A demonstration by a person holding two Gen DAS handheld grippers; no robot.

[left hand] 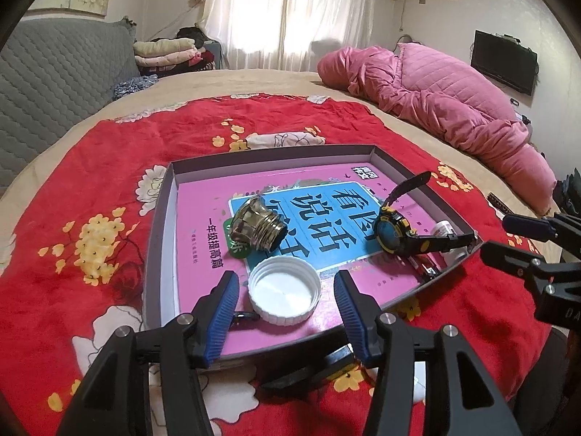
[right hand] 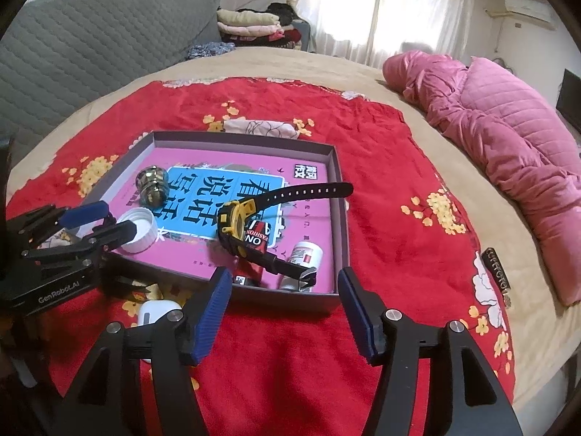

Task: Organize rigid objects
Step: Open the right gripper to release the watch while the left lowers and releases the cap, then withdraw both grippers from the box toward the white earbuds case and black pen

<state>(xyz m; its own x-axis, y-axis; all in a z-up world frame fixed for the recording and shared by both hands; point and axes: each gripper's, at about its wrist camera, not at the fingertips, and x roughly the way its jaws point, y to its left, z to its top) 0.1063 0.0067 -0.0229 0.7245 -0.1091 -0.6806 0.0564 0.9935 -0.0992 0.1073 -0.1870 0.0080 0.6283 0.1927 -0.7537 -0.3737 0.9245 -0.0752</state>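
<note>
Nearest the left hand-held gripper (left hand: 287, 312), its blue fingers stand apart on either side of a white cap (left hand: 285, 290) that lies open side up on the book in the box (left hand: 159, 218); the pads do not press on it. The right hand-held gripper (right hand: 283, 309) also stands apart and empty, over the red blanket (right hand: 381, 181) just short of the box's near wall. By the look of it the cap has just been set down, so this is a release step; the next move calls for lifting clear and turning to what lies outside the box: a white case (right hand: 156, 310) and a dark clip-like thing (right hand: 130, 285) on the blanket nearby.

Inside the box, counted: one pink book (right hand: 308, 203), one cap, one metal fitting (left hand: 259, 227), one black-and-yellow watch (right hand: 236, 221) propped on a red-and-black item (right hand: 259, 241), and what seem to be two small white bottles (right hand: 307, 254), the second partly hidden.

Farther off lies one pink quilt (left hand: 454, 98) on the bed, with a stack of folded clothes behind.
</note>
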